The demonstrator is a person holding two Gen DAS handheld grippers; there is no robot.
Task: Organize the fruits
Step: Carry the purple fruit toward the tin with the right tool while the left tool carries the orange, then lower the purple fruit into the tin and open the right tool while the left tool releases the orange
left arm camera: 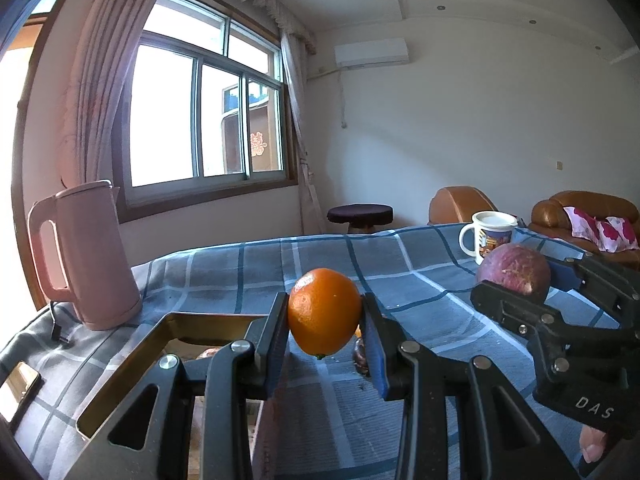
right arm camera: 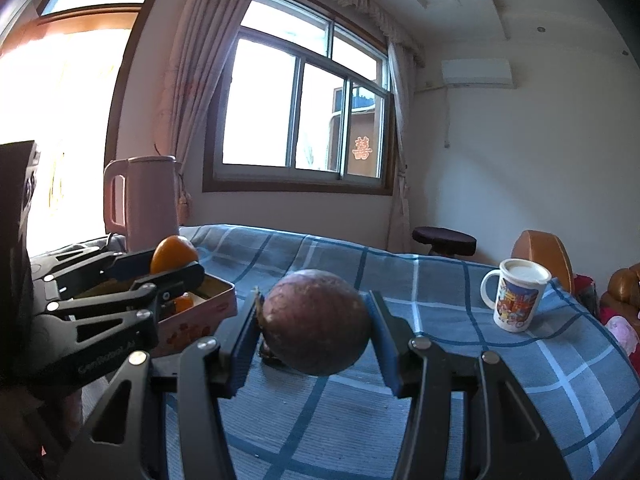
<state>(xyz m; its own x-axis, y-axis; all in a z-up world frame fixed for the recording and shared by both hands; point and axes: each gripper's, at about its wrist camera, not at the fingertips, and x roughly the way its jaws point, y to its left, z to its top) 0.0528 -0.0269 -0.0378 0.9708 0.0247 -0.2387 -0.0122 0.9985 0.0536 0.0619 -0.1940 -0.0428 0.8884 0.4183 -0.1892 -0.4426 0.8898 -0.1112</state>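
The left gripper (left arm camera: 325, 326) is clamped on an orange (left arm camera: 324, 311), held clear of the blue checked tablecloth (left arm camera: 420, 280) just at 3 o'clock of the open tin box (left arm camera: 132, 364); the right gripper (right arm camera: 314, 334) pinches a purple-brown passion fruit (right arm camera: 318, 322) above the cloth, the box at its 9 o'clock. Judging by this, the sorting is midway; the box already seems to hold some fruit, both held fruits are not yet placed, and a small dark item (left arm camera: 360, 356) lies on the cloth.

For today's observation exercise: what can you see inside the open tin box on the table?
Inside the tin box, one small orange fruit shows near the corner. The left tool, holding an orange above, covers the rest, so any other contents cannot be seen.
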